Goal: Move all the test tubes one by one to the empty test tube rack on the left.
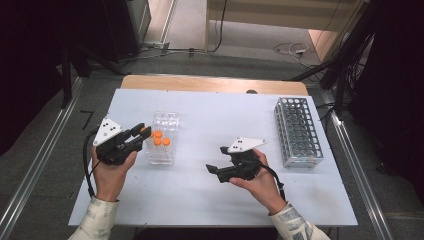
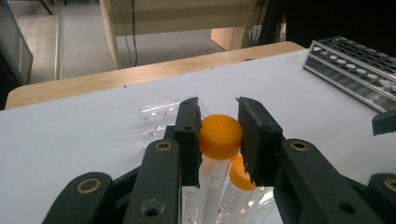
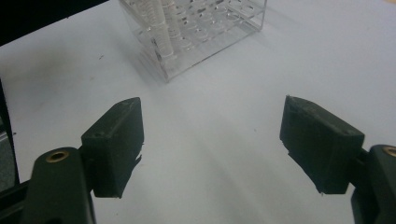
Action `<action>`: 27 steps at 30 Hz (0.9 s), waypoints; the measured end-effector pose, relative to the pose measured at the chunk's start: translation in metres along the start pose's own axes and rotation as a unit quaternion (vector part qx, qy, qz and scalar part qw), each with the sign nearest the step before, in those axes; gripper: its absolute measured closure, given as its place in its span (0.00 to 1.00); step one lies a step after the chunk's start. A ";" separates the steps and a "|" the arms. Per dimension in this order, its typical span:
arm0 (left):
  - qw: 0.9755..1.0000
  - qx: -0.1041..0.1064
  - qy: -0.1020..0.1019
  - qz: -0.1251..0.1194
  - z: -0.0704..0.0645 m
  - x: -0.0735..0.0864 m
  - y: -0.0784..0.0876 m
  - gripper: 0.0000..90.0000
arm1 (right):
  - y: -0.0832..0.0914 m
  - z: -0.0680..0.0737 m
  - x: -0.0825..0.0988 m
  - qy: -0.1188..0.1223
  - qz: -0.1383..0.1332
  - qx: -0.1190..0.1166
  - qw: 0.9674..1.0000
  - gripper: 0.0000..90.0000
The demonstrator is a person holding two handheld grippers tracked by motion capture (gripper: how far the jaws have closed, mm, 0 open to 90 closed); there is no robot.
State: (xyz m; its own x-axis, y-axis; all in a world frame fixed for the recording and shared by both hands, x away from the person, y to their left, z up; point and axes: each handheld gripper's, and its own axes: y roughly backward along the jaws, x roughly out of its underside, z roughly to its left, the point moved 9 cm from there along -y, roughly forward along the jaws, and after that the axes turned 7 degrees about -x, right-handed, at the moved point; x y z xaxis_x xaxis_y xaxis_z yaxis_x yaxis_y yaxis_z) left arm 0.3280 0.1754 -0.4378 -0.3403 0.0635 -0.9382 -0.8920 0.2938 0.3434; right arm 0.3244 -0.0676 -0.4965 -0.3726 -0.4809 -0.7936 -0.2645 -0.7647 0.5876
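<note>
Left gripper view, black jaws clamped on ribbed orange cap, right gripper jaws apart.

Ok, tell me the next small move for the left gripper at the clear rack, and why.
Probably lift straight up. The left gripper has its jaws closed on the orange cap of a tube that stands in the clear rack, beside other capped tubes. A vertical pull should free it without knocking them. The right gripper is open over bare table, and the metal rack stands free.
</note>
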 end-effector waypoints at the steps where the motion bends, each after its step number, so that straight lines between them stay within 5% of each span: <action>1: 1.000 -0.001 0.001 0.002 0.000 0.002 -0.001 0.78 | 0.000 0.000 0.000 0.000 0.000 0.000 1.000 0.22; 13: 1.000 0.005 0.008 0.017 -0.001 0.013 -0.005 0.76 | 0.000 0.001 0.001 0.001 0.001 -0.001 1.000 0.22; 17: 1.000 0.004 0.011 0.018 -0.001 0.013 -0.005 0.63 | 0.000 0.000 0.002 0.000 0.002 0.000 1.000 0.22; 27: 0.999 0.009 0.038 0.015 0.001 0.013 0.002 0.51 | 0.004 -0.006 0.003 0.000 -0.006 0.015 1.000 0.22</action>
State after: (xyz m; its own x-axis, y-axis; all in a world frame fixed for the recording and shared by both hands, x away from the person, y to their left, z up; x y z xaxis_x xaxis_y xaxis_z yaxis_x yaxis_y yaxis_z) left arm 0.3221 0.1782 -0.4491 -0.3890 0.0002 -0.9212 -0.8759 0.3097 0.3700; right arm 0.3276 -0.0750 -0.4972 -0.3695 -0.4716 -0.8007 -0.2952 -0.7575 0.5823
